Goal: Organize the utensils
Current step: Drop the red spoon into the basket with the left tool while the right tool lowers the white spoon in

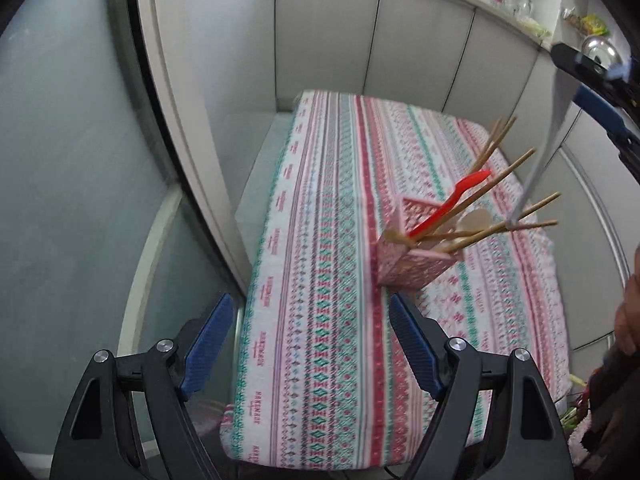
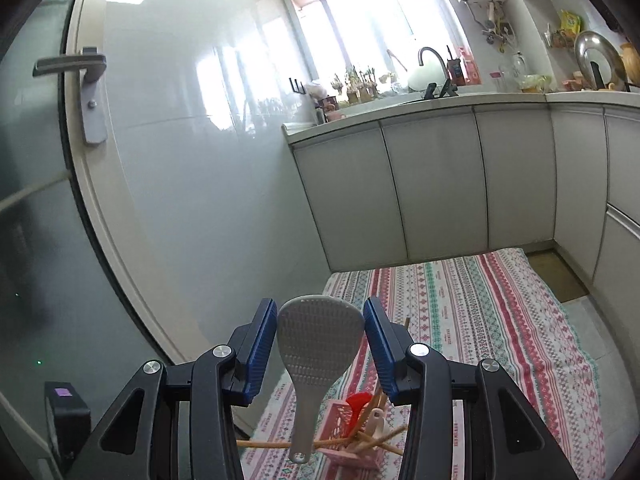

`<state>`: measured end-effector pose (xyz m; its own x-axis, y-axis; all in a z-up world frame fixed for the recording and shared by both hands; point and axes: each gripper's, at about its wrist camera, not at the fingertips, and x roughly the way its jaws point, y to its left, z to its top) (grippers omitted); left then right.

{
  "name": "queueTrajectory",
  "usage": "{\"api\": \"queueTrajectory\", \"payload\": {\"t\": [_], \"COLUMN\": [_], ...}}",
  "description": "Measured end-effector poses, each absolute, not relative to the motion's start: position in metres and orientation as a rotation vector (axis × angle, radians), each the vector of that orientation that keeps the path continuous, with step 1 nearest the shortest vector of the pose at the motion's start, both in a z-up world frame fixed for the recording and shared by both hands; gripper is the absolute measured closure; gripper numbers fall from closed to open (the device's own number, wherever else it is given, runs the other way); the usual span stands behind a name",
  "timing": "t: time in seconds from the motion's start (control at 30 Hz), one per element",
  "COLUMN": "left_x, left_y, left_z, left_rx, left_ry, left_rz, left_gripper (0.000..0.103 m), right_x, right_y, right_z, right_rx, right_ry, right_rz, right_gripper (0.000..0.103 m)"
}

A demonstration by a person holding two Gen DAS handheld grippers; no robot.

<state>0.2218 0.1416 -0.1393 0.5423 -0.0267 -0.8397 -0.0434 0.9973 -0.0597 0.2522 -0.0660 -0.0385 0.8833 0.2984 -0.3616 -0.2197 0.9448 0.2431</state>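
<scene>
Right wrist view: right gripper (image 2: 320, 340) pinches a grey rice paddle (image 2: 320, 340) by its blade, handle hanging above the pink holder (image 2: 344, 432). Lowered carelessly, it may snag crossed chopsticks (image 2: 264, 445). Left gripper (image 1: 308, 344) gapes wide, empty.

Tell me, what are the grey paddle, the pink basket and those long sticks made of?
Rice paddle: likely matte grey plastic, its bowl moulded with fine dimples. Pink basket: apparently plastic, with lattice-cut walls. Chopsticks: tan and dull, probably bamboo or wood; grain is too blurred to confirm.
</scene>
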Motion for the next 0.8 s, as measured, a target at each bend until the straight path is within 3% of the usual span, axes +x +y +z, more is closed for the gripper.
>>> {"api": "queueTrajectory", "payload": {"t": [0.33, 0.67, 0.8], "left_x": [0.248, 0.256, 0.256], "left_y": [0.145, 0.143, 0.144], "left_z": [-0.171, -0.176, -0.175], "left_rx": [-0.022, -0.023, -0.028], "left_ry": [1.090, 1.108, 1.108], "left_rz": [0.038, 0.038, 0.039], "left_gripper": [0.021, 0.021, 0.021], "right_x": [0.291, 0.288, 0.282], "right_y": [-0.030, -0.024, -0.028], "right_z": [-0.110, -0.124, -0.115], "right_rx": [0.032, -0.006, 0.012], "right_ry": [0.396, 0.350, 0.351], "right_rz": [0.165, 0.146, 0.167], "right_gripper": [0.057, 0.056, 0.046]}}
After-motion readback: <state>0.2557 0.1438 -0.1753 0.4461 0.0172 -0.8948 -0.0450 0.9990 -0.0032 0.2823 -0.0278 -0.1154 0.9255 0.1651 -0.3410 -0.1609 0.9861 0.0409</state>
